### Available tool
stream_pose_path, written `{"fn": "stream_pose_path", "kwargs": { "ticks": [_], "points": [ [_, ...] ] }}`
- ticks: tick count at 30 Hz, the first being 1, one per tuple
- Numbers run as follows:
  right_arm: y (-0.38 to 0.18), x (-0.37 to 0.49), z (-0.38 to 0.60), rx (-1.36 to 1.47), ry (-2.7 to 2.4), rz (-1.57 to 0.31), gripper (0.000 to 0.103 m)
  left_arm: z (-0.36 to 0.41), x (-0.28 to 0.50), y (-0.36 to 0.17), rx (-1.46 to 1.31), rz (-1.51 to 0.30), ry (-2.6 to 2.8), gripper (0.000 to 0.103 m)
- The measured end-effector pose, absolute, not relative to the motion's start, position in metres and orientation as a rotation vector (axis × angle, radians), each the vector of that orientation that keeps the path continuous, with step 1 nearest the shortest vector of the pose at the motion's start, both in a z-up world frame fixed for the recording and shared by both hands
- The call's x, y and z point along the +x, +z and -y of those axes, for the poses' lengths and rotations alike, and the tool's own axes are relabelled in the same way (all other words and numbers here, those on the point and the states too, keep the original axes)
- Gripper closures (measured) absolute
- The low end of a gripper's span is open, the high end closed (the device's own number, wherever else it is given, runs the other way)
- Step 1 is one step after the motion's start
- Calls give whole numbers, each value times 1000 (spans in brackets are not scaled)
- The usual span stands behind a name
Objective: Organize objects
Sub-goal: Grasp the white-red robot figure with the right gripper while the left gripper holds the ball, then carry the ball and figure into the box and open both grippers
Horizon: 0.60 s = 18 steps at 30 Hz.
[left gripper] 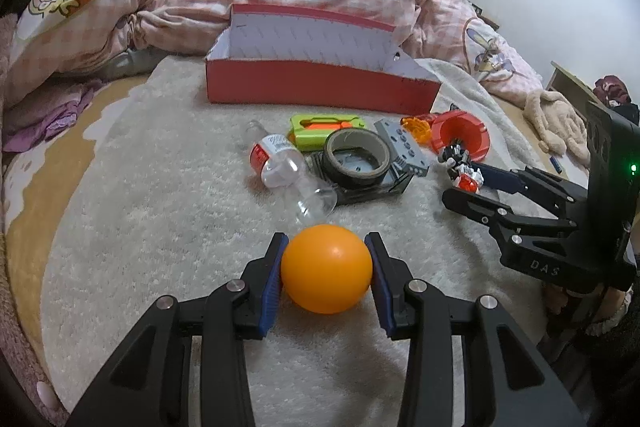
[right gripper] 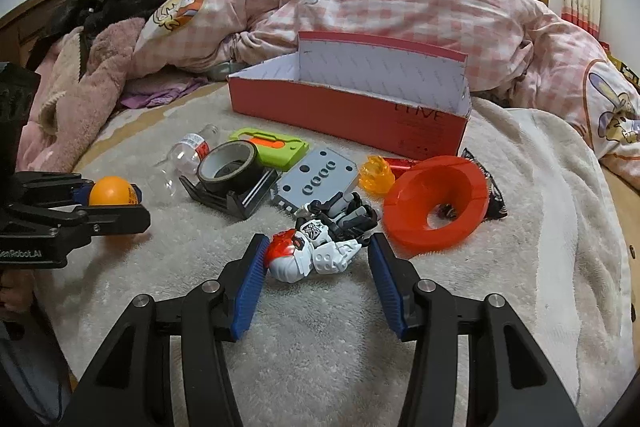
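A bed covered with a cream fluffy blanket point(left gripper: 160, 187) carries a scatter of small things and an open red box point(left gripper: 320, 83).

The left gripper point(left gripper: 326, 271) has its jaws clamped on an orange ball point(left gripper: 326, 267), with both blue pads pressed against the ball's sides, just above the blanket. Straight ahead of these jaws, close by, lies a clear plastic bottle point(left gripper: 288, 175) on its side. Beyond it, a roll of dark tape point(left gripper: 356, 157) sits on a black holder, with a green and orange toy point(left gripper: 316, 131) behind. The red box stands farther ahead, empty as far as can be seen, its lid flap raised at the back.

The right gripper point(right gripper: 316, 263) has its jaws apart, one on each side of a white, red and black toy robot point(right gripper: 316, 247) lying on the blanket. The left pad point(right gripper: 250, 283) touches or nearly touches the robot's red head; the right pad stands clear of it. Ahead and to the right of these jaws rests a red ring-shaped dish point(right gripper: 436, 203). Ahead lies a grey plate with holes point(right gripper: 316, 179), with a small amber clear piece point(right gripper: 374, 177) to its right.

A pink checked quilt point(right gripper: 400, 7) is heaped behind the box.
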State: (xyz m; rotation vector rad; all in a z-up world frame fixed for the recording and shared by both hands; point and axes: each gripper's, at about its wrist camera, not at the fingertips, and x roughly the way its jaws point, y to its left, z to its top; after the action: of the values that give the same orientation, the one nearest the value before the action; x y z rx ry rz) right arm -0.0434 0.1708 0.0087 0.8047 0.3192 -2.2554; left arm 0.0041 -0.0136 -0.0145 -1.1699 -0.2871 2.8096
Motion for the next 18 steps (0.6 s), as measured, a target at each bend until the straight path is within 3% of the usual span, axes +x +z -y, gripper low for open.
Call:
{"fn": "stream_pose_path", "kwargs": {
  "ticks": [18],
  "points": [
    [66,-49,-184,687,-2304,-200,51,23,-15,32,-966,326,2920,64]
  ]
}}
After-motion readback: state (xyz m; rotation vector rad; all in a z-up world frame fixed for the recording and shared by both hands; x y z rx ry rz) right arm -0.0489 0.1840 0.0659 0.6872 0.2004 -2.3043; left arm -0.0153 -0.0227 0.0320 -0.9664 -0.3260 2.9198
